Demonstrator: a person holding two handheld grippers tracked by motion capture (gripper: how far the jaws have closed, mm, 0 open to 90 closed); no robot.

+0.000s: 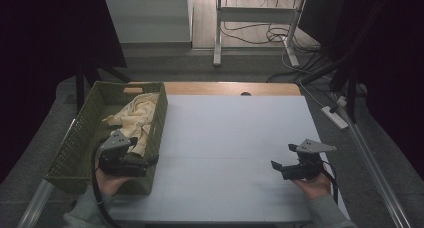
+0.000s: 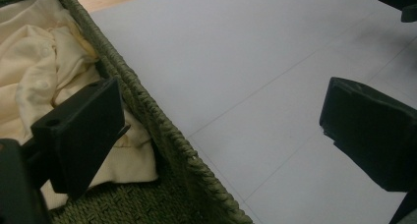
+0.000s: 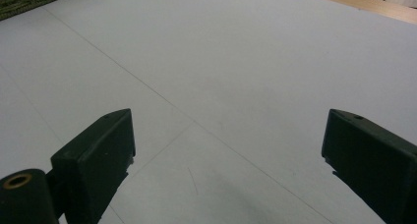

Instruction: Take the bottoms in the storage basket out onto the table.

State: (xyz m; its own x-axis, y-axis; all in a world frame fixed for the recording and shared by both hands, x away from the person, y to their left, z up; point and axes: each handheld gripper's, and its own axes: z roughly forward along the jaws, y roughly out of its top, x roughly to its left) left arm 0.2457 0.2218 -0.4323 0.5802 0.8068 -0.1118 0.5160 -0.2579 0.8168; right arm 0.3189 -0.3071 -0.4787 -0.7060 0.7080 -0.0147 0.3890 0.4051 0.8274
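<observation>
Cream cloth (image 1: 136, 119) lies bunched inside the green basket (image 1: 80, 153); left claw (image 1: 150, 161) straddles the basket's right wall, jaws spread, empty; right claw (image 1: 281, 168), spread, hovers well right of the basket; risk: a jaw catching the woven wall, dragging the basket.

Dim room: grey carpet floor (image 1: 165, 65), white desk frame (image 1: 255, 18), tangled cables (image 1: 272, 35).

Basket wall (image 2: 147, 111) stands between cloth (image 2: 44, 67) and bare mat (image 1: 235, 138).
</observation>
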